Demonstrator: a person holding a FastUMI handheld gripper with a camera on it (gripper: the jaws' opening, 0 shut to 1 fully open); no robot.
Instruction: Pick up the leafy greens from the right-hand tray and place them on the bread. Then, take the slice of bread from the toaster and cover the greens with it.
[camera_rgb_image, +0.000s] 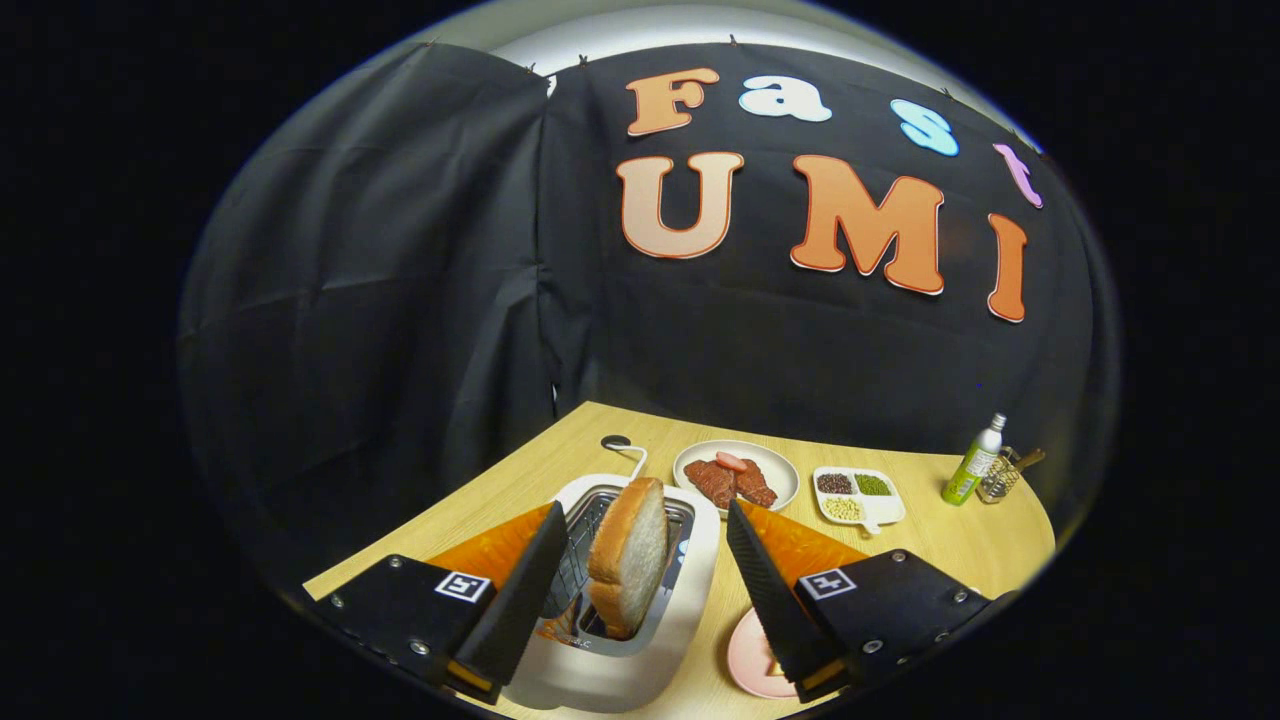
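White toaster (640, 640) hiding bread slice's (630, 555) base, between spread hand-held gripper (640, 525) fingers

We ride on claw (640, 570), fisheye looking forward along fingers, angled slightly down over table (960, 545). Toaster (620, 600) very close, right between spread fingers. Plates farther ahead, booth wall beyond closing off our view. Single view, no second camera overlapping.
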